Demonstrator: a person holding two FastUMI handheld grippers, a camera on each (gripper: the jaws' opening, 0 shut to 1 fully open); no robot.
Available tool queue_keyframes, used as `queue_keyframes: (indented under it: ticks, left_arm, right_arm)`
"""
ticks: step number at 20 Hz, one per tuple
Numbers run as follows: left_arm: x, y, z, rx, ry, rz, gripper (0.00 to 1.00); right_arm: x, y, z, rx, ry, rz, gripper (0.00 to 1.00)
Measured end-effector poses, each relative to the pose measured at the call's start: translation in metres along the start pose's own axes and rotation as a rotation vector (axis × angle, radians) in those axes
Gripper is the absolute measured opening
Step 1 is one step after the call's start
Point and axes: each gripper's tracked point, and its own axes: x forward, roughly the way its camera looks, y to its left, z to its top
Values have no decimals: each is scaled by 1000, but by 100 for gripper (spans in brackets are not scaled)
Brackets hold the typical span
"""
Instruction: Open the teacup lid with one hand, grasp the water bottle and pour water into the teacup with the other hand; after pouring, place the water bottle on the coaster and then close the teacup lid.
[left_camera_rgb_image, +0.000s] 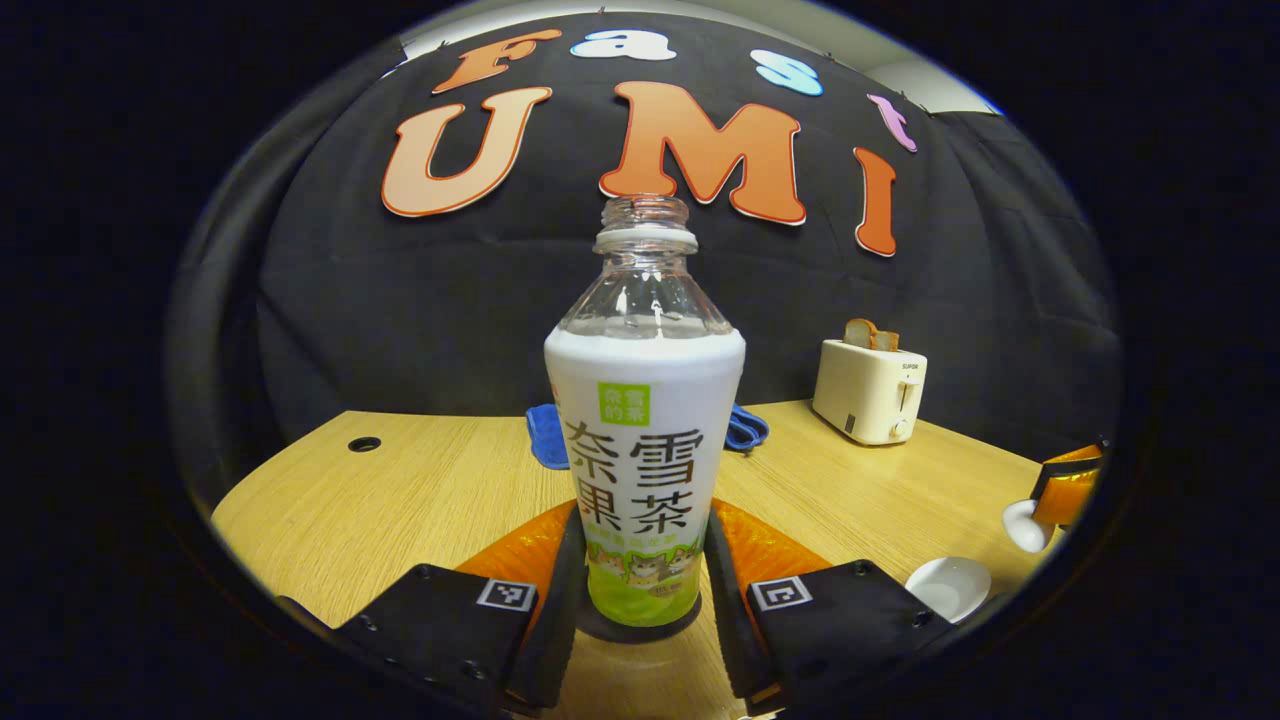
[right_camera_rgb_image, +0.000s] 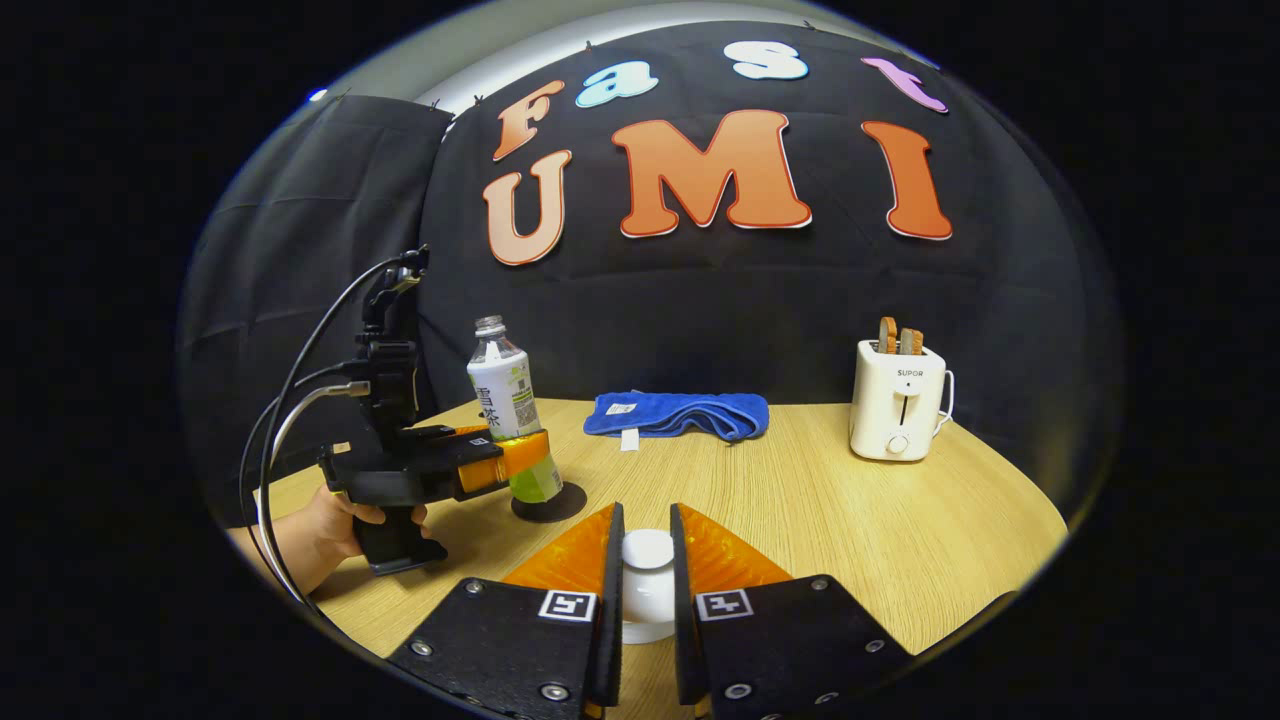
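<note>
Two tools are working over the wooden tabletop (right_camera_rgb_image: 850, 520), which is carrying everything. At the back of it a blue towel (right_camera_rgb_image: 680, 413) is lying folded against the booth wall, and a cream toaster (right_camera_rgb_image: 897, 400) with bread slices in its slots is standing to the right of the towel.

In the left gripper view, the water bottle (left_camera_rgb_image: 645, 440) is standing upright, without a cap, on the dark round coaster (left_camera_rgb_image: 640, 625). The left tool (left_camera_rgb_image: 640, 575) is gripping the bottle low on its label, one finger pressing on each side. In the right gripper view the same tool (right_camera_rgb_image: 505, 452) is showing from the side, a hand (right_camera_rgb_image: 335, 525) holding its handle, with the coaster (right_camera_rgb_image: 550, 503) under the bottle (right_camera_rgb_image: 508, 410).

The right tool (right_camera_rgb_image: 647, 580) is clamping the white teacup lid (right_camera_rgb_image: 648, 550) by its knob, both fingers pressing on it; whether the lid is sitting on the cup, I cannot tell. In the left gripper view, a white teacup (left_camera_rgb_image: 950, 585) is standing open on the tabletop at the lower right, and the right tool (left_camera_rgb_image: 1060, 490) is holding the lid (left_camera_rgb_image: 1022, 525) just above and beside it.
</note>
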Motion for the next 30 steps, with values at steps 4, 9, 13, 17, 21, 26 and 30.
queue_keyframes:
  ticks: [4,9,13,17,21,26,30]
  left_arm:
    - [6,2,-16,-20,39,2,61]
    - [10,0,-20,-15,51,3,66]
    - [16,0,-22,3,54,9,63]
    - [16,2,-24,1,56,14,65]
    - [12,6,-27,2,76,17,72]
    - [-6,-1,-20,8,67,5,99]
    - [-24,-6,-12,65,22,9,99]
  right_arm:
    - [3,0,-5,-9,19,1,23]
    - [1,2,-2,-5,13,11,23]
    - [1,2,-1,4,12,11,22]
    - [1,1,-1,4,11,7,22]
    - [2,4,-3,-1,15,12,23]
    - [3,4,-1,2,8,11,22]
    - [6,8,-3,5,8,15,22]
